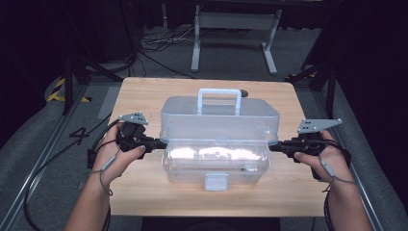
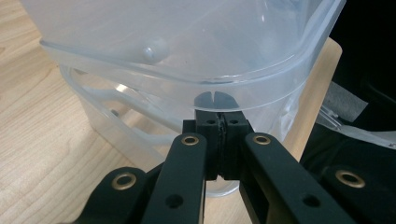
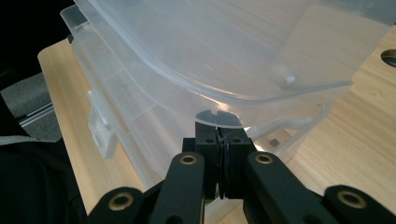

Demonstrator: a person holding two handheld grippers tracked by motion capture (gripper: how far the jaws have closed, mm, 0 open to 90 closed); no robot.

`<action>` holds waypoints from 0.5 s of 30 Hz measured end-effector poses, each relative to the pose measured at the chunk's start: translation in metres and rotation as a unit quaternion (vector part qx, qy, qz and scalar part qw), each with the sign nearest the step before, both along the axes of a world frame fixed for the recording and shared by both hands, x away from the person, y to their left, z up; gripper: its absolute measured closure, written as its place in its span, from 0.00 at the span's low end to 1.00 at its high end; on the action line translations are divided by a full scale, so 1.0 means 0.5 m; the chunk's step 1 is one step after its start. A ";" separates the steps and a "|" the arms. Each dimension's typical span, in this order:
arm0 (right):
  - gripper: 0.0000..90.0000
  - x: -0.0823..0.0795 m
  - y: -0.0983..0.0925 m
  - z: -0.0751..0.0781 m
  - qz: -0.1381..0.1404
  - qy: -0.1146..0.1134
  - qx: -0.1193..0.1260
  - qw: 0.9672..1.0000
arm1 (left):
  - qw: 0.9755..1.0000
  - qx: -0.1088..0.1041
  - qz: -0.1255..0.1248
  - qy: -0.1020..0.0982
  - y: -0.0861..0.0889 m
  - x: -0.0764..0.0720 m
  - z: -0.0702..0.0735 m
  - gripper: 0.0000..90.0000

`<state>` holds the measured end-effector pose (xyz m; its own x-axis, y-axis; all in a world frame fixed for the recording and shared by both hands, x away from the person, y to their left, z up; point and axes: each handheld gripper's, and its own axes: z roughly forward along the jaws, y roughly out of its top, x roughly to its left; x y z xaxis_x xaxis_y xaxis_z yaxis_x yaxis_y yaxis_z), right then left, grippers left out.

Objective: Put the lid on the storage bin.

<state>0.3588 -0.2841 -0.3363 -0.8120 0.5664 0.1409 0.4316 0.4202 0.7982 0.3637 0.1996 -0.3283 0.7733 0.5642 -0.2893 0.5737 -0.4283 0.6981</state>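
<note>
Lid (image 1: 219, 115) half raised over box (image 1: 215, 166) on worktop (image 1: 144, 192). My left claw (image 1: 161, 143) at 9, right claw (image 1: 272, 147) at 3, both clenched, tips wedged under lid rim to prop it level.

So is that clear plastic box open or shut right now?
Partly open. The lid is raised off the box, with a gap along the front; the shut left gripper and right gripper lift its side edges.

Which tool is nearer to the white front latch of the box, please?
Neither clearly: the left tool and right tool press shut against opposite ends of the raised lid, about equally far from the latch.
</note>
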 end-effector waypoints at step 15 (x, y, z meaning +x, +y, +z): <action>0.97 -0.003 0.000 -0.007 0.023 0.021 -0.026 0.999 | 0.999 0.032 -0.022 0.013 -0.002 -0.002 -0.006 0.99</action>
<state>0.3573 -0.2839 -0.3397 -0.8313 0.5363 0.1460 0.4434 0.4814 0.7561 0.3625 0.1987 -0.3315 0.7901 0.5486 -0.2735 0.5711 -0.4965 0.6537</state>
